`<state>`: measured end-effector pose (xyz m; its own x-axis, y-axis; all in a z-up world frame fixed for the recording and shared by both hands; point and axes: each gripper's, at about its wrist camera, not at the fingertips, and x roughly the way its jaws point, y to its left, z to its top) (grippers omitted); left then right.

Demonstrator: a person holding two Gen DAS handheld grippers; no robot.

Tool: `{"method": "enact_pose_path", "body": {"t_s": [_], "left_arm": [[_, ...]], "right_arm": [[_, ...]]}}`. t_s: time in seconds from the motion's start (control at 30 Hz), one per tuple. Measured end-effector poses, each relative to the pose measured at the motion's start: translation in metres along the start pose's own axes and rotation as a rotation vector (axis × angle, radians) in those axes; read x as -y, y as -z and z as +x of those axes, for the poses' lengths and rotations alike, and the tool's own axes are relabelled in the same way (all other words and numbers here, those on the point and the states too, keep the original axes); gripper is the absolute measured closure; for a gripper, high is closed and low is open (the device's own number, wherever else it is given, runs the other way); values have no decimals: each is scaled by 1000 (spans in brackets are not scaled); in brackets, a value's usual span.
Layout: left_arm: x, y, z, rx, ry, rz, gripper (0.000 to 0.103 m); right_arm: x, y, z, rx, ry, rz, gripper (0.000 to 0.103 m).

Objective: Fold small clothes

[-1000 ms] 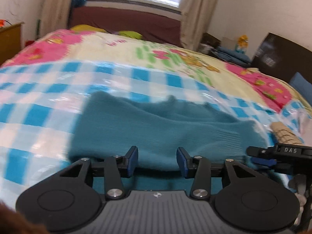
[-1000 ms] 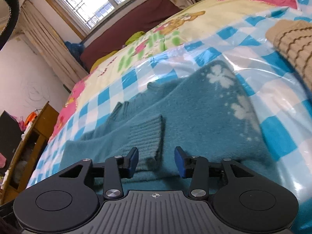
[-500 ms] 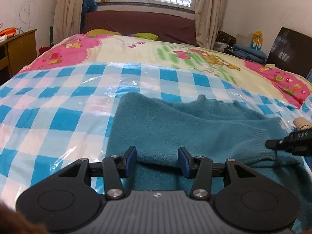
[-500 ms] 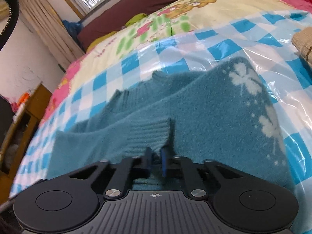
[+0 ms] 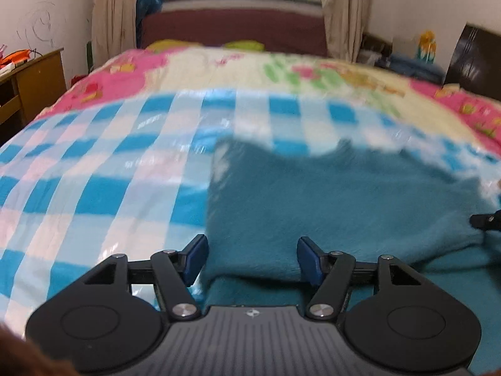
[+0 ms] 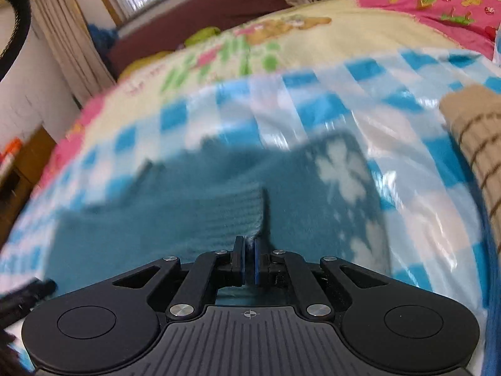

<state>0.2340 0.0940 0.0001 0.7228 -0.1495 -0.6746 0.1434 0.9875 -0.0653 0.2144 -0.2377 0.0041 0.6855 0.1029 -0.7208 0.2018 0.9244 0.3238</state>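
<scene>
A small teal sweater with white flower marks lies on the blue-checked plastic sheet over the bed. One sleeve is folded across the body, and its ribbed cuff points toward the right gripper. My right gripper is shut on the cuff's near edge. My left gripper hovers over the sweater's folded left edge with its jaws opening; the fold sits between the pads, which do not press on it. The right gripper's tip shows at the far right of the left wrist view.
A tan striped knit garment lies on the sheet to the right of the sweater. A wooden desk stands left of the bed. The floral bedspread runs back to a dark red headboard under the window.
My right gripper closed on the sleeve cuff and has drawn it sideways. My left gripper slid to the sweater's left edge, sank a little, and its jaws have spread wider.
</scene>
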Motion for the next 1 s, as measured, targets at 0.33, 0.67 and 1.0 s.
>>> {"method": "enact_pose_path", "body": {"t_s": [0.33, 0.67, 1.0], "left_arm": [[-7, -3, -22, 40, 50, -24, 36], [-5, 2, -6, -14, 12, -18, 36], [-19, 15, -40, -37, 28, -50, 35]], "right_arm": [[-33, 3, -50, 176, 59, -138, 90], [-58, 17, 3, -37, -44, -187, 93], [-44, 24, -36, -32, -65, -159, 90]]}}
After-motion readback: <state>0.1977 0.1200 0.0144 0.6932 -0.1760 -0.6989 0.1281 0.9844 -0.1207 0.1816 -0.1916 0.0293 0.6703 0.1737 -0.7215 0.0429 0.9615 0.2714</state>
